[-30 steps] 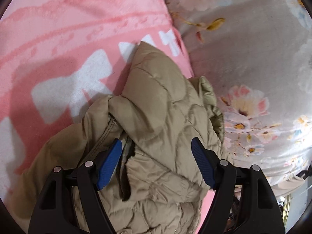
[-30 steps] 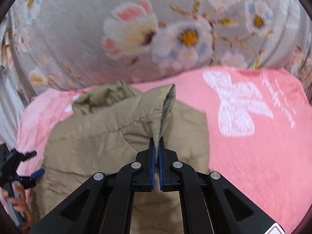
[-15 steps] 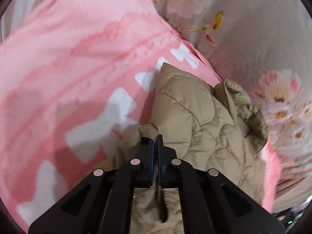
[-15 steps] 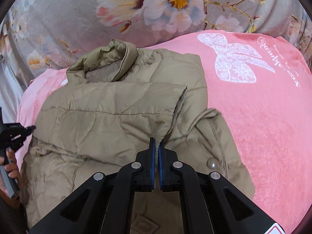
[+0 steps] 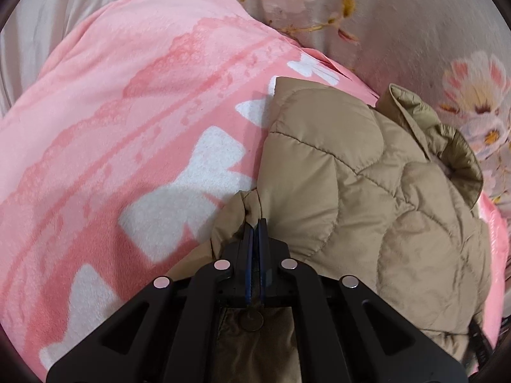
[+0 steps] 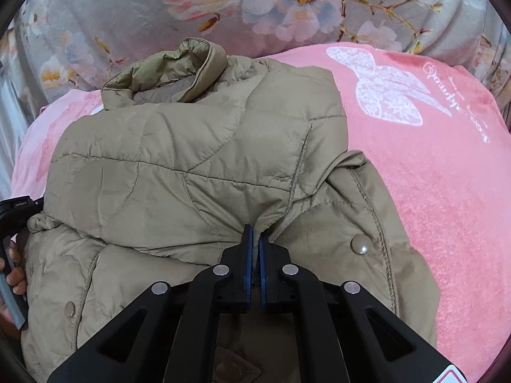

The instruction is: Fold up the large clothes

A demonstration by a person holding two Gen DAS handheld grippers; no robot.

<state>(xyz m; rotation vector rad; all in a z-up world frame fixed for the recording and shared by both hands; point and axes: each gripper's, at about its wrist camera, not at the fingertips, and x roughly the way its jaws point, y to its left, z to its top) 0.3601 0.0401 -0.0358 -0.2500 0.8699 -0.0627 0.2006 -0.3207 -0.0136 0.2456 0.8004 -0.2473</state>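
A tan quilted jacket (image 6: 191, 172) lies on a pink blanket (image 6: 447, 191), collar toward the floral bedding. It also shows in the left wrist view (image 5: 367, 191). My left gripper (image 5: 255, 223) is shut on a bunched edge of the jacket at its left side. My right gripper (image 6: 255, 231) is shut on a fold of the jacket near its middle front, beside a snap button (image 6: 361, 244). The left gripper's black body and the hand holding it show at the left edge of the right wrist view (image 6: 12, 223).
A grey floral bedspread (image 6: 287, 6) runs behind the pink blanket (image 5: 111, 127). The blanket has white bow patterns. The jacket's collar (image 6: 179, 73) stands up at the far edge.
My left gripper closed on the jacket's edge and shifted left. My right gripper pulled the jacket flap down toward me, so the jacket now lies spread flatter with the collar showing.
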